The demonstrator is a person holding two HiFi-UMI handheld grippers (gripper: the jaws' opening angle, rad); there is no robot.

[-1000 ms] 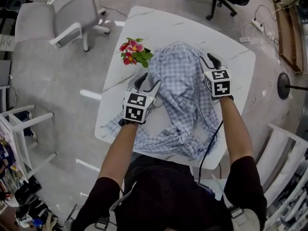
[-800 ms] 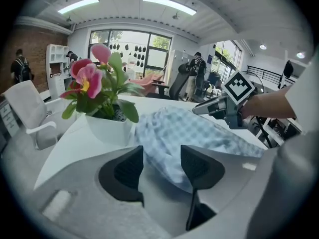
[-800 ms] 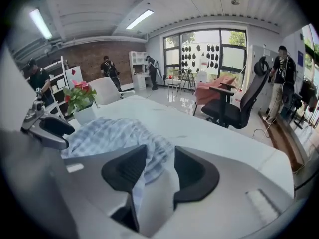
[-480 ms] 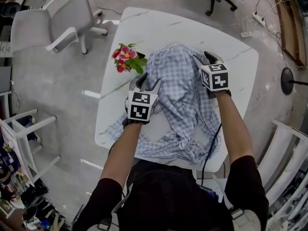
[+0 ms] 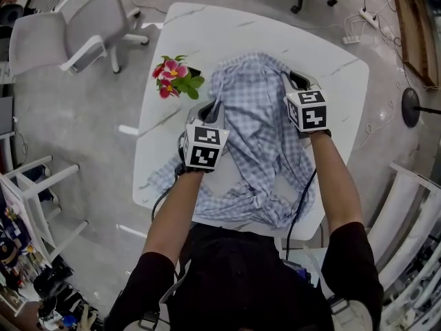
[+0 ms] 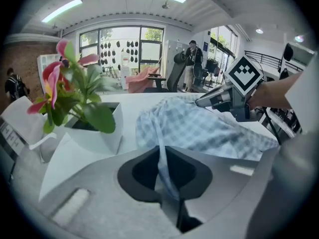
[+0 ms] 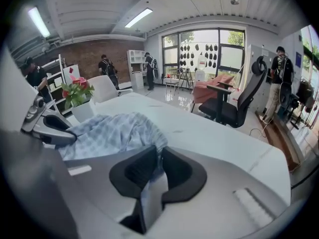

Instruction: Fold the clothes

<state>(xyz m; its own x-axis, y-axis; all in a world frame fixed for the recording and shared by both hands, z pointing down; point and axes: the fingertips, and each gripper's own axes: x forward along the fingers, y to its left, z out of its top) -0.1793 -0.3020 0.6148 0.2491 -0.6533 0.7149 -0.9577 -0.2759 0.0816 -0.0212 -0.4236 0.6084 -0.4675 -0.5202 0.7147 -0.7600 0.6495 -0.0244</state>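
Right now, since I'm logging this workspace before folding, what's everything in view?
shirt: one, blue-and-white checked, rumpled across the table
table: one, white marbled, under the shirt
flower pot: one, white with pink blooms, table's left edge
grey chair: one, grey, floor beyond the table's left
black office chair: one, black, floor past the far edge
left hand-held gripper: one, grey, jaws just closed on a shirt fold
right hand-held gripper: one, grey, jaws just closed on a shirt fold

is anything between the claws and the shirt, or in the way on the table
Nothing visible. Both claws have just closed on the blue-and-white checked cloth shirt: left claw and right claw each pinch its fabric. The white square pot of pink flowers stands on the white table by the shirt's left edge.
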